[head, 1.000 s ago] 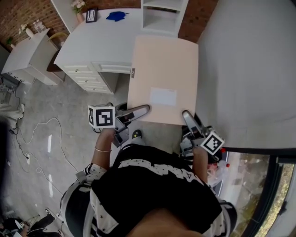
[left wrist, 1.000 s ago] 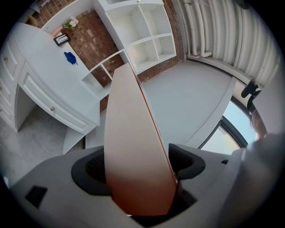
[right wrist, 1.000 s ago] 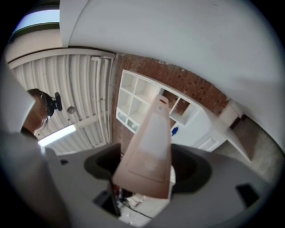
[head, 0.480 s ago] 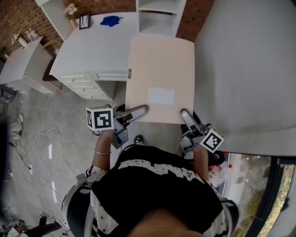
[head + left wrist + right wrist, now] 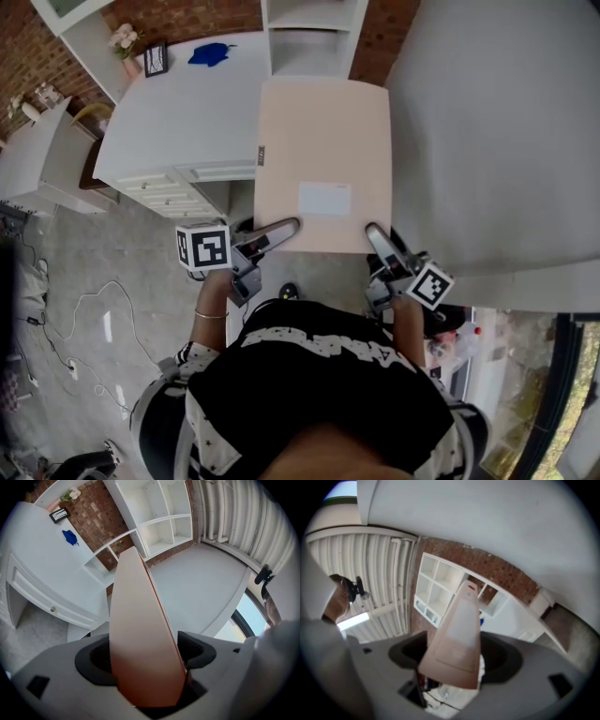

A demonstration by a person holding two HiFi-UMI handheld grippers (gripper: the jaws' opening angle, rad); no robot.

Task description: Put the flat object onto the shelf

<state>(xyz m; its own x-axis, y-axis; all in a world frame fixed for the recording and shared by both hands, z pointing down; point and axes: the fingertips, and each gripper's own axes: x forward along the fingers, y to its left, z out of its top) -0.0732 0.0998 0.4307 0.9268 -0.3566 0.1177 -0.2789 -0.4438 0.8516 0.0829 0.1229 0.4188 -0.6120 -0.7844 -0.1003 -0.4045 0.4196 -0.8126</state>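
Observation:
A flat beige panel (image 5: 323,159) with a white label is held level in front of me, its far edge close to the white shelf unit (image 5: 309,23). My left gripper (image 5: 281,228) is shut on the panel's near left corner; my right gripper (image 5: 377,232) is shut on its near right corner. In the left gripper view the panel (image 5: 140,634) runs edge-on between the jaws toward the shelf cubbies (image 5: 161,520). Seen from the right gripper view, the panel (image 5: 457,639) points at the shelf unit (image 5: 438,590).
A white desk (image 5: 183,108) with drawers stands to the left, carrying a blue object (image 5: 206,54), a picture frame (image 5: 156,58) and flowers. A large grey surface (image 5: 497,131) fills the right side. Brick wall lies behind the shelf. Cables trail on the floor (image 5: 84,309) at left.
The panel and both grippers have come nearer to the shelf unit; the desk and shelf have shifted down and left in the head view. Both grips are unchanged.

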